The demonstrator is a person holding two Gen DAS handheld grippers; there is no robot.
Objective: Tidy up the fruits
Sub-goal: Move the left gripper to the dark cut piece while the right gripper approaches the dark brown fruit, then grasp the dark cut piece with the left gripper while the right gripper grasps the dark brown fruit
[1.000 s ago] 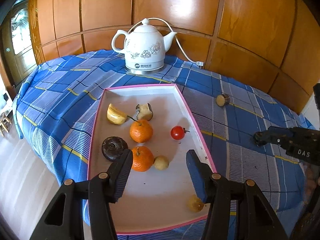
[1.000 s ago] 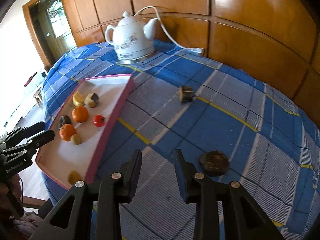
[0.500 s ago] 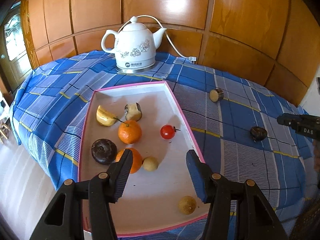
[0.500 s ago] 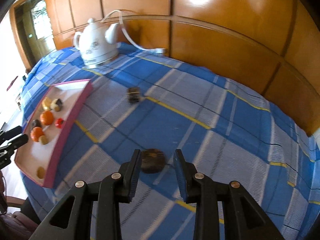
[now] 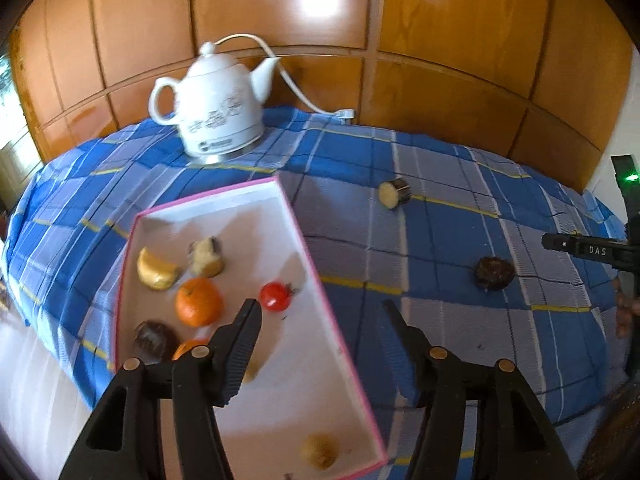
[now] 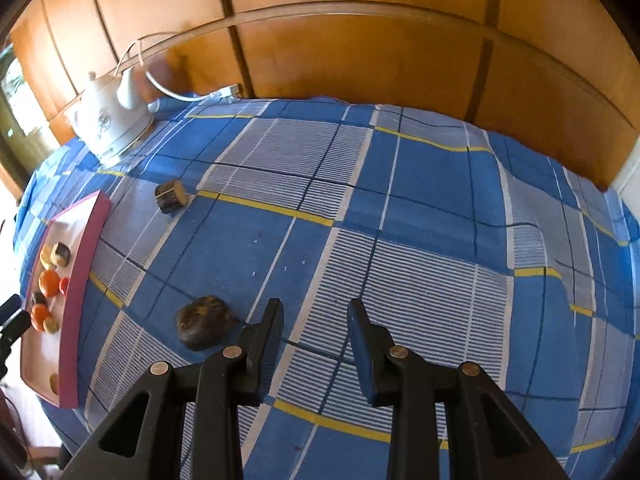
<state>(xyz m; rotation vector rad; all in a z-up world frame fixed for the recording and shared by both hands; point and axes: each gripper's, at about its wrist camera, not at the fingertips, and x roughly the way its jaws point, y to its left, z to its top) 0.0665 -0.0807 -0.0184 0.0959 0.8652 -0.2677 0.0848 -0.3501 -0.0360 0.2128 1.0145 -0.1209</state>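
A pink-rimmed white tray (image 5: 320,280) holds several fruits: an orange (image 5: 199,302), a small tomato (image 5: 275,296), a yellow piece (image 5: 156,270) and a dark round fruit (image 5: 154,340). My left gripper (image 5: 322,316) is open and empty above the tray's right rim. Two fruits lie on the blue plaid cloth: a cut brown piece (image 5: 394,194) and a dark round fruit (image 5: 494,272). In the right wrist view the dark fruit (image 6: 204,322) lies just left of my open, empty right gripper (image 6: 314,318); the cut piece (image 6: 171,196) lies farther back.
A white electric kettle (image 5: 218,110) with its cord stands at the back of the table, against the wooden wall panels (image 5: 440,40). The tray shows at the left edge of the right wrist view (image 6: 86,264). The cloth falls off at the table's edges.
The left gripper has swung right, from over the tray's middle to its right rim. The right gripper has turned right, so the dark fruit now lies left of its fingers instead of between them.
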